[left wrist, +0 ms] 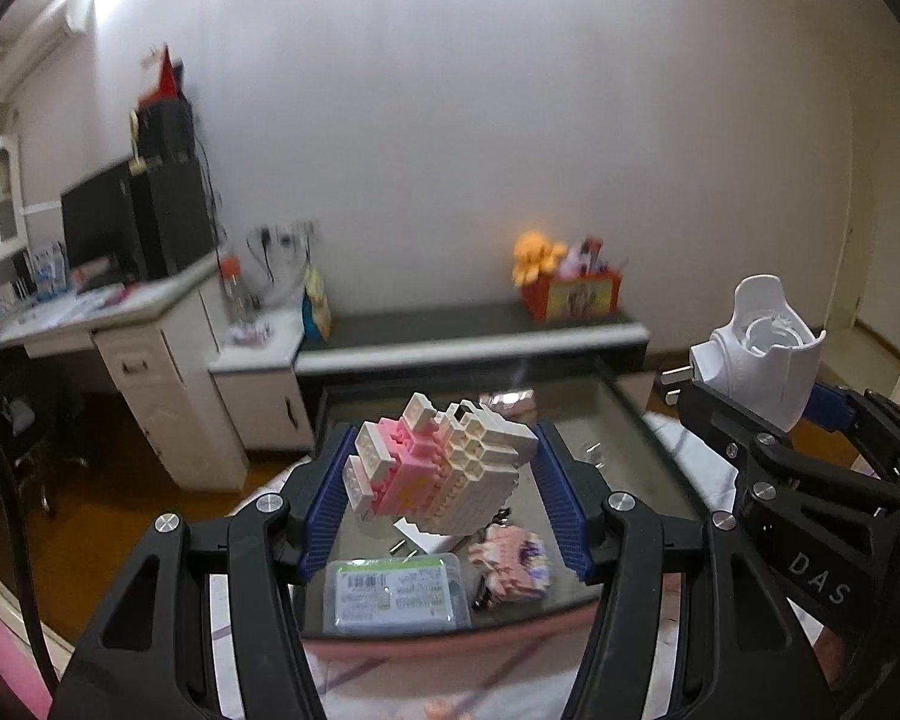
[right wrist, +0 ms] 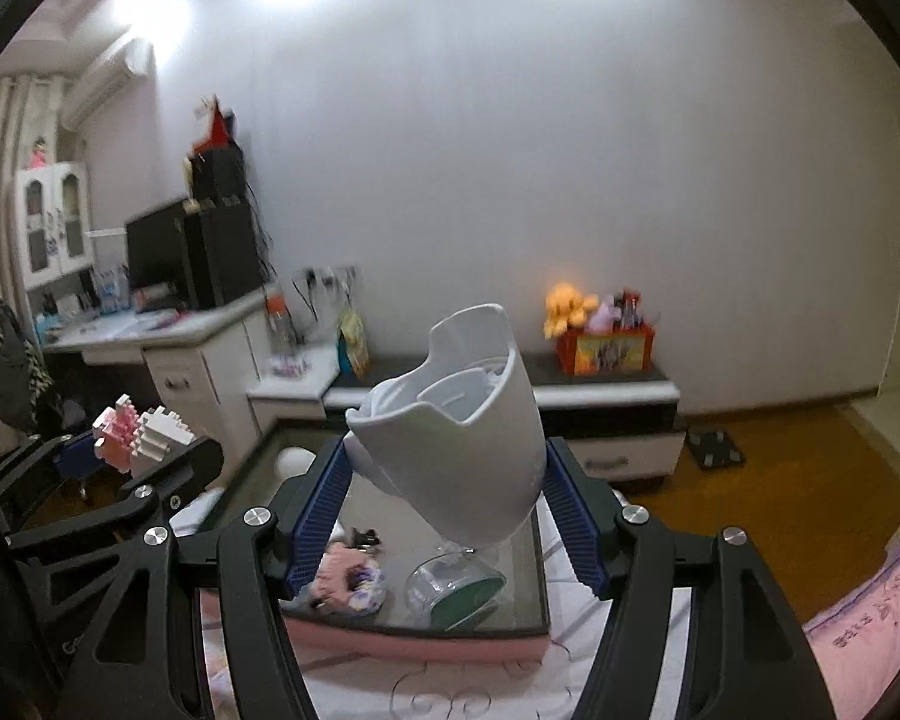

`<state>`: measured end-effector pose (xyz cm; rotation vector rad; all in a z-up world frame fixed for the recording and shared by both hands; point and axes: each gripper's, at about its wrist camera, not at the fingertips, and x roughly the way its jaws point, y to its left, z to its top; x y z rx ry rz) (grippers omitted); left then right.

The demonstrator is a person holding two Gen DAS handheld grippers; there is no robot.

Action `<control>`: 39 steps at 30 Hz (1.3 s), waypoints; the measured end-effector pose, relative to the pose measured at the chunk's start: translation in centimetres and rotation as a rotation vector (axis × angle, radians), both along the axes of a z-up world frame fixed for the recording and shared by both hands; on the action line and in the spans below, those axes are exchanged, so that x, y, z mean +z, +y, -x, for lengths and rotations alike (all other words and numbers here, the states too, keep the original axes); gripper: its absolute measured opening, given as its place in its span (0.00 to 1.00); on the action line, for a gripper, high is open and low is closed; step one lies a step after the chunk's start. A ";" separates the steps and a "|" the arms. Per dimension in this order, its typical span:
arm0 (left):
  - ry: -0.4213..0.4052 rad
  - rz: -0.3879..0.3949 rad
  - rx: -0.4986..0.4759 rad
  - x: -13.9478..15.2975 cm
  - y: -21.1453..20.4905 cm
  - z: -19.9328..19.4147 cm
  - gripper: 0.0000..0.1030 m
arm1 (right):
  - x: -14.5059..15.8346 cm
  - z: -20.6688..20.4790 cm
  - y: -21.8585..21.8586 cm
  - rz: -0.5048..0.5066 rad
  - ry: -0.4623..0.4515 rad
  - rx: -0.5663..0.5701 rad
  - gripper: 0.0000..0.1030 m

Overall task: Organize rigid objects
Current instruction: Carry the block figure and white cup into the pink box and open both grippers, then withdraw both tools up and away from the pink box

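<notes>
- Between the blue ribbed pads of the left gripper [left wrist: 444, 480]: pink, white and cream toy-brick figure [left wrist: 438, 468], clamped from both sides, tilted, held up above the glass tabletop [left wrist: 636, 456]
- same brick figure seen from right wrist view at far left [right wrist: 138, 432], in the left gripper [right wrist: 132, 450], off the table
- right gripper [right wrist: 444, 492] fingers closed on a white plastic plug-in device with a cup-shaped open shell [right wrist: 450, 426], shell tilted, opening facing up toward camera
- left wrist view shows that white device [left wrist: 762, 348] at right edge, metal plug prongs sticking out its left side, right gripper [left wrist: 762, 408] around its lower part
- both held things are in the air, well apart from each other
- on the glass under left gripper: clear flat plastic box with a green-and-white label [left wrist: 396, 594], just beside it a small pink and purple figure charm [left wrist: 510, 558]
- under right gripper: clear round jar lying on its side with a green lid [right wrist: 456, 588], near the pink charm [right wrist: 348, 576]
- background: white desk with black monitor [left wrist: 99, 228], low dark-topped cabinet [left wrist: 468, 330] with red box of toys [left wrist: 570, 288]; blurred
</notes>
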<state>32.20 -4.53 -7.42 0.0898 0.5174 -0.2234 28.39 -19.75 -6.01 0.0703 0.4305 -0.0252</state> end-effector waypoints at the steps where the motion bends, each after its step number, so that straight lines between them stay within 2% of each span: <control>1: 0.037 0.009 -0.005 -0.6 0.0 -1.2 0.58 | -0.8 -1.5 -0.3 -0.010 0.035 0.002 0.64; 4: 0.180 0.038 -0.009 -3.5 0.2 -5.6 0.58 | -2.9 -4.9 -0.9 -0.069 0.122 0.032 0.65; 6: 0.222 0.012 0.008 -5.0 0.1 -6.9 0.58 | -4.8 -7.5 -1.4 -0.117 0.200 0.065 0.65; 9: 0.267 -0.007 0.019 -6.7 0.0 -7.9 0.58 | -7.1 -9.6 -1.2 -0.123 0.274 0.071 0.65; 13: 0.270 -0.034 0.057 -7.2 -0.2 -8.3 0.62 | -8.7 -10.4 -1.3 -0.141 0.308 0.062 0.66; 17: 0.264 -0.017 0.060 -6.7 0.7 -8.1 0.75 | -8.2 -10.3 -1.8 -0.148 0.296 0.052 0.80; 19: 0.231 -0.014 0.046 -5.8 0.8 -6.6 0.76 | -7.6 -9.6 -2.0 -0.158 0.278 0.055 0.82; 21: 0.192 -0.020 0.023 -4.7 0.8 -4.8 0.88 | -6.6 -8.7 -1.8 -0.151 0.255 0.054 0.83; 25: 0.101 -0.011 -0.003 -2.2 1.1 -0.1 0.90 | -4.1 -4.7 -1.1 -0.131 0.175 0.063 0.84; 28: 0.014 -0.012 0.022 -0.1 1.5 4.1 0.97 | -2.0 -1.0 -0.3 -0.096 0.096 0.061 0.85; 31: -0.081 -0.002 0.067 1.7 2.4 8.5 1.00 | 0.0 3.2 0.1 -0.077 0.012 0.040 0.87; 33: -0.133 -0.006 0.087 2.7 2.7 11.4 1.00 | 1.2 6.4 0.3 -0.063 -0.049 0.012 1.00; 37: -0.188 -0.024 0.106 3.7 3.2 15.7 1.00 | 3.0 11.6 1.4 -0.006 -0.134 0.001 1.00; 39: -0.199 -0.006 0.113 3.9 3.7 17.6 1.00 | 3.3 13.6 1.8 0.026 -0.156 -0.011 1.00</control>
